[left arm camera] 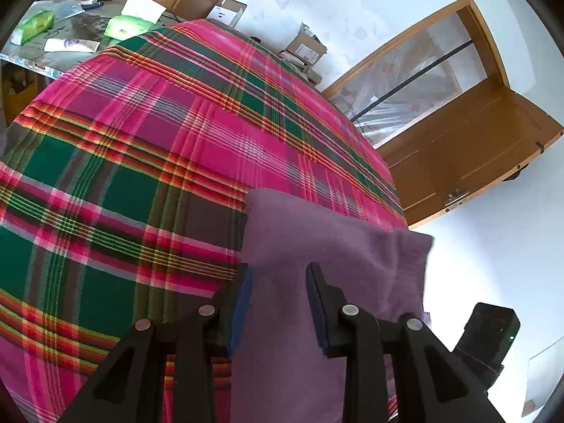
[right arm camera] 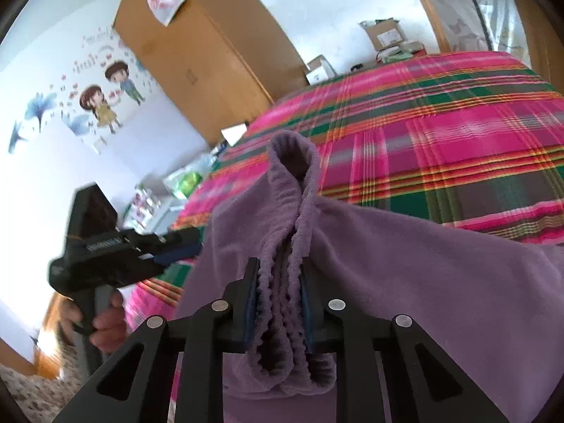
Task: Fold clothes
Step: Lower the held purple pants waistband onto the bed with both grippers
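A purple fleece garment (right arm camera: 405, 275) lies at the near edge of a bed with a pink, green and red plaid cover (left arm camera: 148, 148). My right gripper (right arm camera: 278, 275) is shut on a bunched fold of the garment, with the elastic hem pinched between its blue pads. My left gripper (left arm camera: 278, 275) is open, its fingers either side of the flat garment (left arm camera: 317, 246) without pinching it. The left gripper also shows at the left of the right wrist view (right arm camera: 116, 250), held by a hand.
A cluttered side table (left arm camera: 53, 35) with green packs stands beyond the bed. Cardboard boxes (left arm camera: 305, 49) sit at the bed's far side. A wooden door (left arm camera: 469, 155) and a wardrobe (right arm camera: 197, 56) stand along the walls.
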A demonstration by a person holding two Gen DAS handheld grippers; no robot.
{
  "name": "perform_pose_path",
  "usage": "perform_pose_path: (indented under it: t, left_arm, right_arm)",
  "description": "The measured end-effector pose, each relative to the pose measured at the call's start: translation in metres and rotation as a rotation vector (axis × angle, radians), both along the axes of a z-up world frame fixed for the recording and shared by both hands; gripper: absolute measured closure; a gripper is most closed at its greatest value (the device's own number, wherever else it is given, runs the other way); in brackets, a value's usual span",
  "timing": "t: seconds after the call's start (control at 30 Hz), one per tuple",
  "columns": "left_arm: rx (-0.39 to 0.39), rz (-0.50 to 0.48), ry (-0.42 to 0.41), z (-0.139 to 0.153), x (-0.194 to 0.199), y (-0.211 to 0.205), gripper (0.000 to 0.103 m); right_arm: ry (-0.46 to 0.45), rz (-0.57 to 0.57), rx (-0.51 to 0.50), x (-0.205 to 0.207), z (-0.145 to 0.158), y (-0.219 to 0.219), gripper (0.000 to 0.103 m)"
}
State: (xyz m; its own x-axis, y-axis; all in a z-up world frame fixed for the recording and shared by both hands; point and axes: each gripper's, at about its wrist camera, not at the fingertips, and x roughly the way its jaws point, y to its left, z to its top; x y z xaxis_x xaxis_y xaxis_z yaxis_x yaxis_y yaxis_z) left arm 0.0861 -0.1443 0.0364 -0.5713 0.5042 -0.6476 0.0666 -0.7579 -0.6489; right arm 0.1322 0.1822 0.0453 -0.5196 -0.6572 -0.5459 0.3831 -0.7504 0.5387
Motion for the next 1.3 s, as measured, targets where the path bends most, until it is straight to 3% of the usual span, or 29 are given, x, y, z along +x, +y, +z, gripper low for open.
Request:
perform_pose_path:
  t: [0.33,0.63,0.77,0.9,1.03,1.3]
  left_arm:
    - [-0.021,-0.027,-0.028,-0.008,0.000,0.009,0.071]
    - [-0.021,-0.033,-0.069,-0.023,-0.004,0.013,0.071]
    - [-0.027,-0.039,-0.065,-0.021,-0.005,0.015,0.071]
    - [-0.028,-0.047,-0.061,-0.020,-0.006,0.018,0.071]
    - [-0.025,-0.049,-0.068,-0.021,-0.006,0.019,0.071]
    - [-0.032,-0.050,-0.074,-0.020,-0.006,0.020,0.071]
  right_arm:
    - [-0.038,-0.093,-0.095,0.016,0.001,0.026,0.082]
    - [-0.126,-0.165,-0.086,0.013,-0.025,0.041,0.080]
    - [-0.099,-0.206,-0.008,0.014,-0.022,0.040,0.075]
    - [0.049,-0.272,0.137,0.018,0.001,0.038,0.068]
    - [0.098,-0.210,0.155,0.002,0.018,0.032,0.067]
    - [0.000,-0.135,0.165,-0.045,0.002,0.018,0.067]
